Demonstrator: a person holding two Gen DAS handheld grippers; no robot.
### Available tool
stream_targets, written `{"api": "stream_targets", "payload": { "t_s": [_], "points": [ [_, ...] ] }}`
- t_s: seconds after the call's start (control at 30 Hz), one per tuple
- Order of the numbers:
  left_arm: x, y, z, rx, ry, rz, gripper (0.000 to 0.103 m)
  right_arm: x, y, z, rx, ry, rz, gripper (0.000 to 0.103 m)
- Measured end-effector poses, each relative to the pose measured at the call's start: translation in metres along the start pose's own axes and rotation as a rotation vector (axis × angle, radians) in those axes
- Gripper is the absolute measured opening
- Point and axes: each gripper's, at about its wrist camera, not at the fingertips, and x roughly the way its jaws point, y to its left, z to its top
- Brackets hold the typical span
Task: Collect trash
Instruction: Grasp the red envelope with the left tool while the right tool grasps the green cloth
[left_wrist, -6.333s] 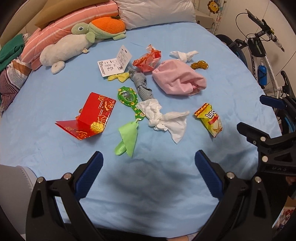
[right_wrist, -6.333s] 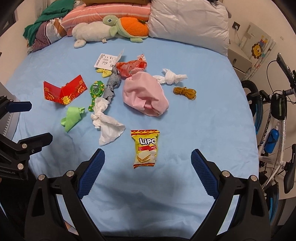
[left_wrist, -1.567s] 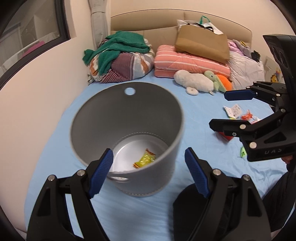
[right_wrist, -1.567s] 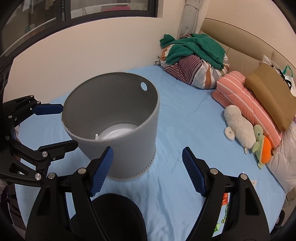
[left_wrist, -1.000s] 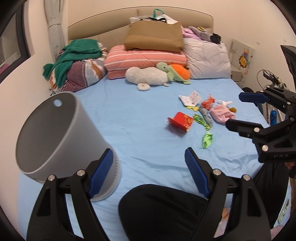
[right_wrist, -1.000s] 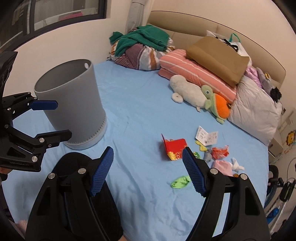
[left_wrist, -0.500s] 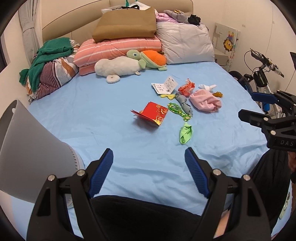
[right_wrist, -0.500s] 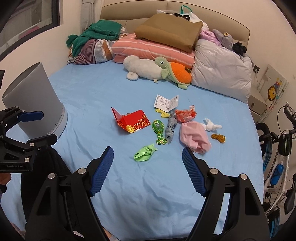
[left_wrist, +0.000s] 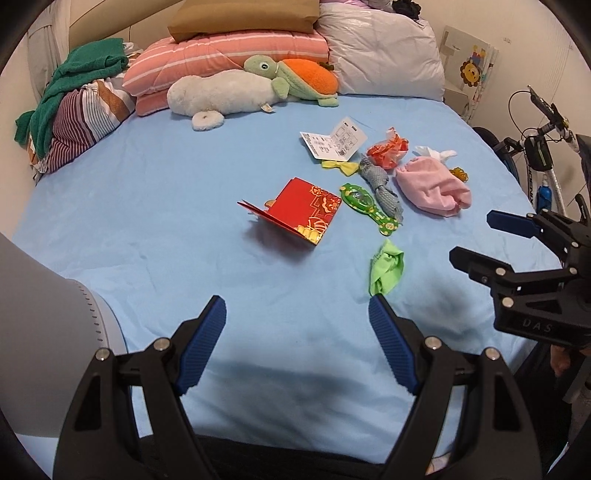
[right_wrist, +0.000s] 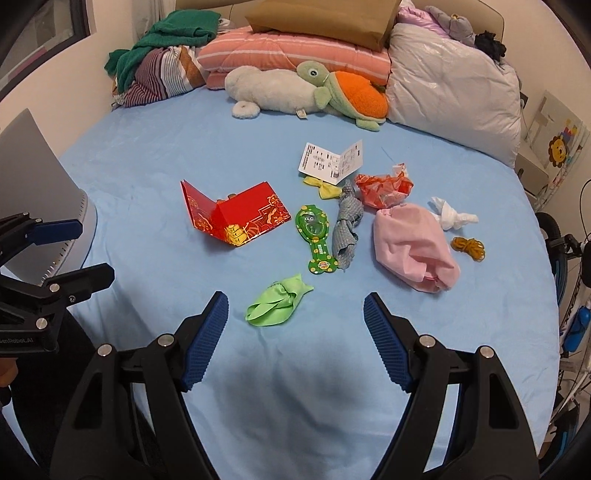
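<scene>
Both claws spread, nothing between the pads: left gripper (left_wrist: 296, 319) and right gripper (right_wrist: 294, 315) hovering over near edge of blue bed (left_wrist: 155, 206); grey bin (left_wrist: 44, 332) at far left, interior hidden. Plenty left, by the look of it: green scrap (right_wrist: 277, 305) nearest; red envelope (right_wrist: 236, 216), green toy card (right_wrist: 317, 236), grey rag (right_wrist: 347, 229), pink cloth (right_wrist: 410, 243), red wrapper (right_wrist: 384, 190), white tissue (right_wrist: 452, 216), leaflet (right_wrist: 330, 160), yellow bits beyond; likely next: green scrap.

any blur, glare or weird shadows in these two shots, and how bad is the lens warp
Left wrist view: sharp, no glare, soft shadow on the blue sheet between the open left tongs; the grey bin bulges at the edge. Right wrist view: equally sharp, similar shadow between the right tongs; black fisheye corners, bed edges bowed.
</scene>
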Motion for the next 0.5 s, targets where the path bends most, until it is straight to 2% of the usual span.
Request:
{"api": "stream_targets", "payload": {
  "t_s": [0.5],
  "points": [
    [0.093,0.015,0.044,-0.020,0.085,-0.011,0.080,0.098,0.010,0.001,-0.113,0.120,0.007,0.074]
  ]
}}
